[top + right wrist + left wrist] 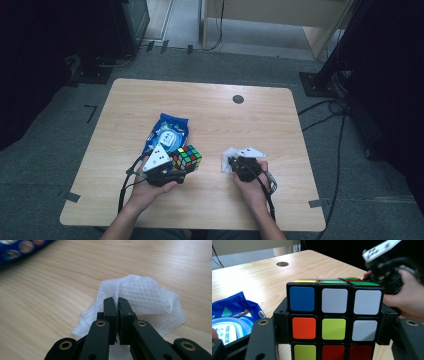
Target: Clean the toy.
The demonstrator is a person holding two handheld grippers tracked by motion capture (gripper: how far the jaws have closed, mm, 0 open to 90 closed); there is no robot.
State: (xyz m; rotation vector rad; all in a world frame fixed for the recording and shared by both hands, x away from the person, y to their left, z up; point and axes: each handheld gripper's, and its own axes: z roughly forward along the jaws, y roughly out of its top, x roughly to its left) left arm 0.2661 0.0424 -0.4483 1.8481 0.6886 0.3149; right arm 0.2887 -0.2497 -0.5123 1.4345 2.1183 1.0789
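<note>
A scrambled puzzle cube (186, 157) sits between the jaws of my left gripper (181, 165), which is shut on its two sides. In the left gripper view the cube (334, 312) shows a face of blue, white, orange, yellow and red squares, held just above the table. My right gripper (233, 164) rests on the table to the right, shut on a fold of a white wipe (226, 164). In the right gripper view the jaws meet at the tips (117, 302) and pinch the crumpled, textured wipe (147, 295), which lies on the wood.
A blue packet of wet wipes (167, 132) lies just behind the cube, and appears at the left in the left gripper view (232, 315). The wooden table (210, 110) has a round cable hole (238, 99) at the back. Cables and stand bases lie on the floor around it.
</note>
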